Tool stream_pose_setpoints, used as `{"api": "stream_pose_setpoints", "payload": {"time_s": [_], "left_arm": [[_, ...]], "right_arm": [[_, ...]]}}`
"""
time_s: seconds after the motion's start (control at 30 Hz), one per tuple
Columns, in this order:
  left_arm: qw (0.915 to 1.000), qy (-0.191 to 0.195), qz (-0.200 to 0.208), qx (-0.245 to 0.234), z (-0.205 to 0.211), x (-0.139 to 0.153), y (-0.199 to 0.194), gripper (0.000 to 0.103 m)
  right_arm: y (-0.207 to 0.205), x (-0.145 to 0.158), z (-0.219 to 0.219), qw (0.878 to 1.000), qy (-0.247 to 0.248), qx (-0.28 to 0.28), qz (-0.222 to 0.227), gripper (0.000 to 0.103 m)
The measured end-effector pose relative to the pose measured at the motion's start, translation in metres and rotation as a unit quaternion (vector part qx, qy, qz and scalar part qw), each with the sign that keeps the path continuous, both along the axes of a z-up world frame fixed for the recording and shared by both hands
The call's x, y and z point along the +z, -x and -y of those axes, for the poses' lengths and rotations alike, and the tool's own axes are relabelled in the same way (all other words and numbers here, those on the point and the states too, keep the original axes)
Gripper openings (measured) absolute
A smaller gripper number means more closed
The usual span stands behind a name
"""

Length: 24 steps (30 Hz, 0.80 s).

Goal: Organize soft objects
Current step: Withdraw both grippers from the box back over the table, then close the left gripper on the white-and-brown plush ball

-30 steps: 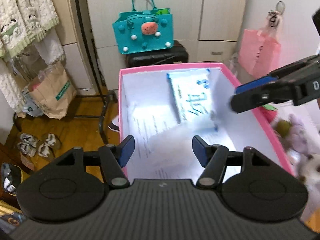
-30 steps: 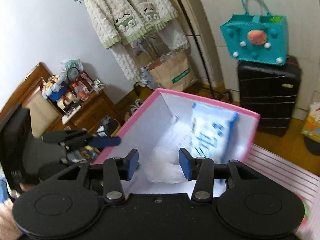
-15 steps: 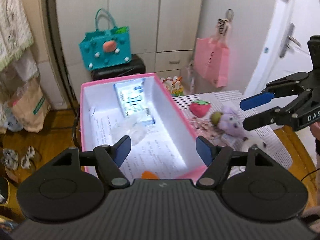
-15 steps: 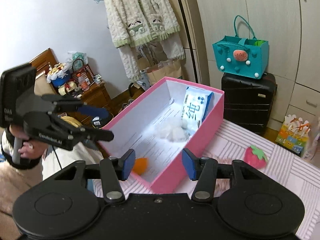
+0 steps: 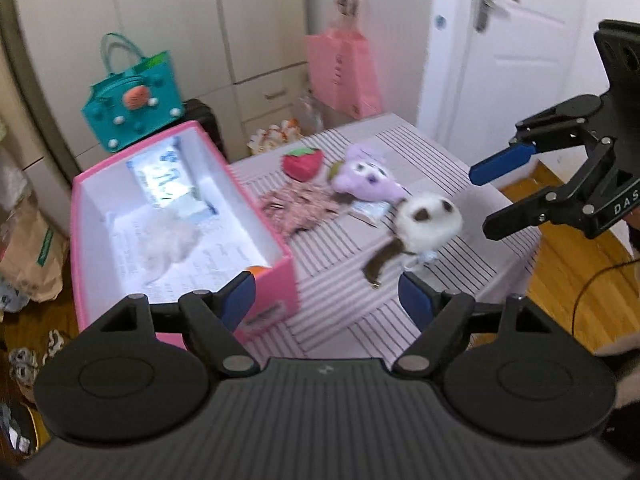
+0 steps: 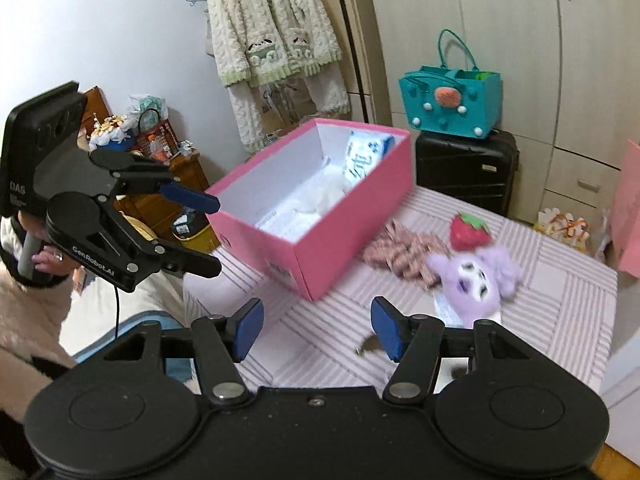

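Note:
A pink box (image 5: 286, 280) (image 6: 340, 240) stands on the striped table; inside lie a tissue pack (image 5: 164, 178) (image 6: 362, 156), white fluff (image 5: 168, 240) and an orange thing (image 5: 258, 270). On the table right of it lie a strawberry plush (image 5: 302, 162) (image 6: 468, 230), a purple plush (image 5: 368, 180) (image 6: 476, 276), a pink knit piece (image 5: 296, 206) (image 6: 404, 256) and a white-and-brown plush (image 5: 428, 222). My left gripper (image 5: 326, 300) (image 6: 204, 234) is open and empty at the box's near corner. My right gripper (image 6: 318, 328) (image 5: 486, 200) is open and empty, right of the white plush.
A teal bag (image 5: 134, 108) (image 6: 452, 102) sits on a black suitcase (image 6: 466, 168) behind the box. A pink bag (image 5: 344, 72) hangs on the cupboard. A door (image 5: 500, 60) is at right. A wooden dresser (image 6: 160, 184) and clothes rack (image 6: 276, 40) stand left.
Both grippers have pulled back and up out of the pink box and swung right, so the plush toys on the table came into view. Both stayed open.

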State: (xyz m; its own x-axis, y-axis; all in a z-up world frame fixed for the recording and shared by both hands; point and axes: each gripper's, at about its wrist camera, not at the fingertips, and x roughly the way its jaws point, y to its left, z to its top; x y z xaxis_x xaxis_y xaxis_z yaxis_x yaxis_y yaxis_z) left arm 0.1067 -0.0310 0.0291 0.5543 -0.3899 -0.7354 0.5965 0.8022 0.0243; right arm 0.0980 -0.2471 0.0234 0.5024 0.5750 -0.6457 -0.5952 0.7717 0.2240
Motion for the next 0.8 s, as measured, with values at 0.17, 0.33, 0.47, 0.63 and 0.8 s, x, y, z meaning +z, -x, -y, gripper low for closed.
{"api": "stream_pose_setpoints", "payload": {"time_s": [0.17, 0.33, 0.47, 0.63, 0.8], "left_arm": [[0.9991, -0.008, -0.026, -0.033, 0.024, -0.017, 0.005, 0.079], [0.9969, -0.015, -0.047, -0.062, 0.044, -0.039, 0.004, 0.081], [0.9957, -0.007, -0.055, -0.074, 0.055, -0.054, -0.001, 0.082], [0.9964, 0.012, -0.044, -0.071, 0.063, -0.067, -0.011, 0.088], [0.996, 0.048, -0.041, -0.062, 0.072, -0.082, -0.026, 0.092]], "right_arm": [[0.017, -0.02, 0.018, 1.0, 0.004, -0.016, -0.006, 0.066], [0.031, -0.047, 0.032, 0.999, 0.007, -0.035, -0.001, 0.068], [0.041, -0.068, 0.038, 0.998, 0.016, -0.053, 0.025, 0.07], [0.036, -0.096, 0.047, 0.996, 0.026, -0.076, 0.036, 0.07], [0.019, -0.123, 0.062, 0.993, 0.001, -0.112, 0.047, 0.071]]}}
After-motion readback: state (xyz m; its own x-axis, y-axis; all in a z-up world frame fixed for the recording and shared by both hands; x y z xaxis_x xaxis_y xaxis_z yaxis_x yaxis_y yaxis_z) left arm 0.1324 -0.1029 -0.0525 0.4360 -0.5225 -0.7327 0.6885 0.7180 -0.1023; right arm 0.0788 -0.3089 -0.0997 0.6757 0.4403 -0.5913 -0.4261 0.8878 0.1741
